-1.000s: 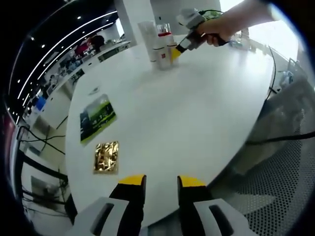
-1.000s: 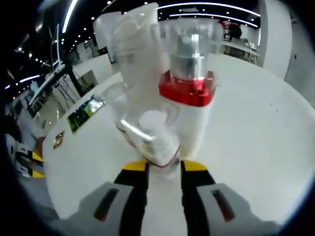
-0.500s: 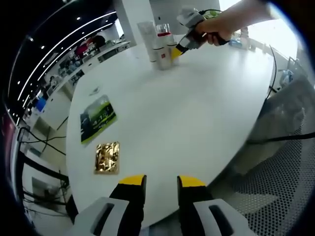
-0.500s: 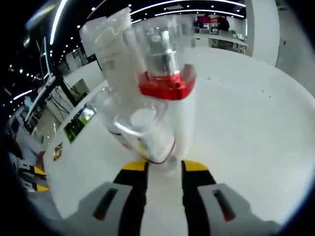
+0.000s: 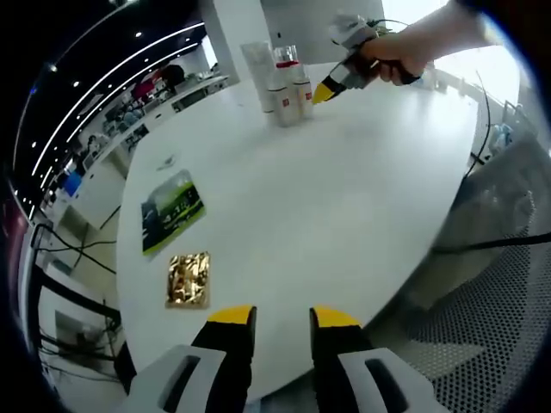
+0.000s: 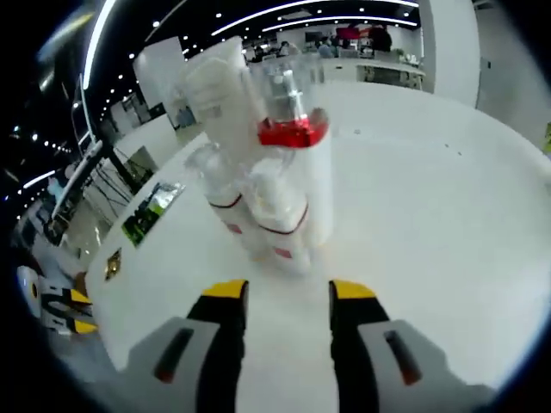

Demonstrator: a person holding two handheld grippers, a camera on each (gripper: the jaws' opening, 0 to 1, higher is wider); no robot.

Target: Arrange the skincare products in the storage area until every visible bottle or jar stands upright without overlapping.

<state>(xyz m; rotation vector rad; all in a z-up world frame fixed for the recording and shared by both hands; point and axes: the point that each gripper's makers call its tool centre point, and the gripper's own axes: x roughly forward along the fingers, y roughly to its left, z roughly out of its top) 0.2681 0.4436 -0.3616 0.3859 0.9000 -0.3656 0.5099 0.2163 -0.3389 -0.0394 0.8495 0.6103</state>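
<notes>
- Right gripper view: the right gripper hangs with jaws apart, holding nothing, just short of the skincare bottles, which stand upright, bunched and touching.
- Bare white table lies open beside the bottles.
- Left gripper view: the left gripper is parted and unladen at the table's near edge, well apart from the bottles.
- A gold packet and a green leaflet lie between that edge and the bottles.
- Ceiling light strips run behind.
</notes>
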